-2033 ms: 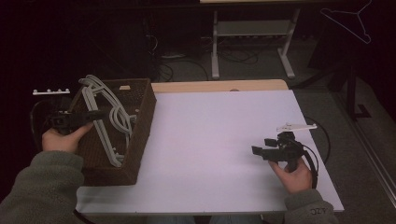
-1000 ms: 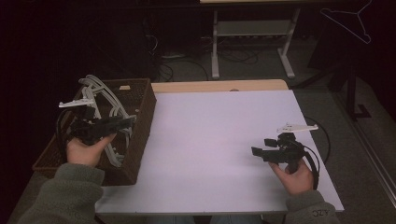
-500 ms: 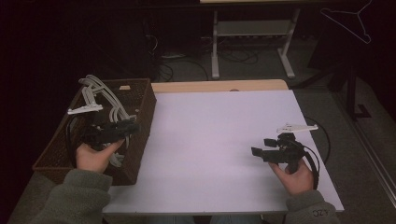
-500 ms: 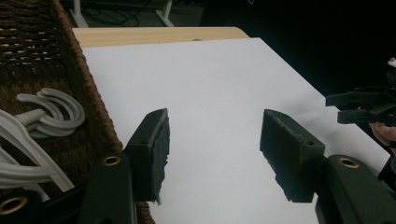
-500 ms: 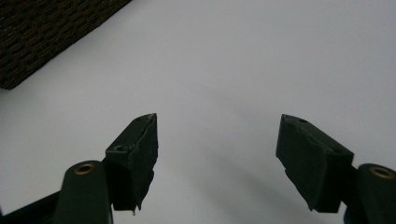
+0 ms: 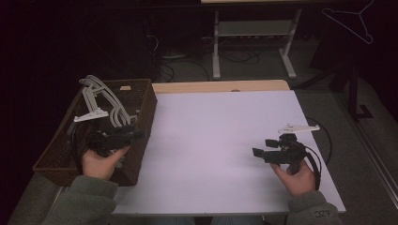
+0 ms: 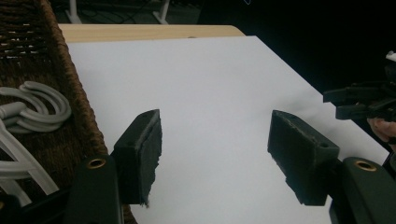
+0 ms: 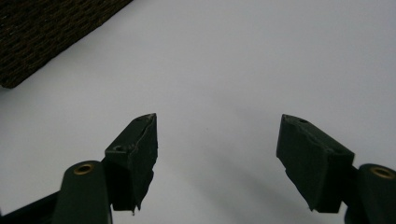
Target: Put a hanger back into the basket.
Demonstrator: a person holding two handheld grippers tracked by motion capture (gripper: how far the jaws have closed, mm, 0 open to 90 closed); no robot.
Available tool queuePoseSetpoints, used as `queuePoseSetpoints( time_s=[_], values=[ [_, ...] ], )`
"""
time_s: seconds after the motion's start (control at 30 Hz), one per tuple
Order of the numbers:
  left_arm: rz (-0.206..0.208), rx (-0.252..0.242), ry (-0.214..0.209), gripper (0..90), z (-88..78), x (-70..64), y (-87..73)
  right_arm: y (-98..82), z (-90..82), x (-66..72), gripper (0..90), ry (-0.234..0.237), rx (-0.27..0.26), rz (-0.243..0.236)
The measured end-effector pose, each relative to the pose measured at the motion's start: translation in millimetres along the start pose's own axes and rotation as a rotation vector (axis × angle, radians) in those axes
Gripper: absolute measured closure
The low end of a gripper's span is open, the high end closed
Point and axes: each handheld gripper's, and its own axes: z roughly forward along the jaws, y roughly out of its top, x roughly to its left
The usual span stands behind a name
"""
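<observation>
Left gripper (image 6: 133,133): jaws just widening, nothing between, over wicker basket (image 6: 141,101) edge | white hangers (image 6: 105,101): piled inside basket | Right gripper (image 6: 260,149): jaws apart, empty, above white table (image 6: 211,131)

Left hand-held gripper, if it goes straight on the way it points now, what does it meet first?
Probably the white tabletop: the left hand-held gripper stands open with nothing between its jaws. The basket stays beside it. Depth is unclear.
</observation>
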Motion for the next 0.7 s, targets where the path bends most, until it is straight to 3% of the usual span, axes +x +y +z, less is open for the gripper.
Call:
queuePoseSetpoints(
  time_s=[0.2, 0.7],
  values=[
    [0.018, 0.003, -0.004, 31.7, 5.4, -5.2, -6.3, 0.1, -0.2, -0.1, 28.1, 0.006, -0.006, -0.009],
    [0.018, -0.008, -0.023, 30.0, 12.5, -13.0, -21.7, 0.2, -2.5, 0.4, 27.8, 0.006, -0.013, -0.013]
  ],
)
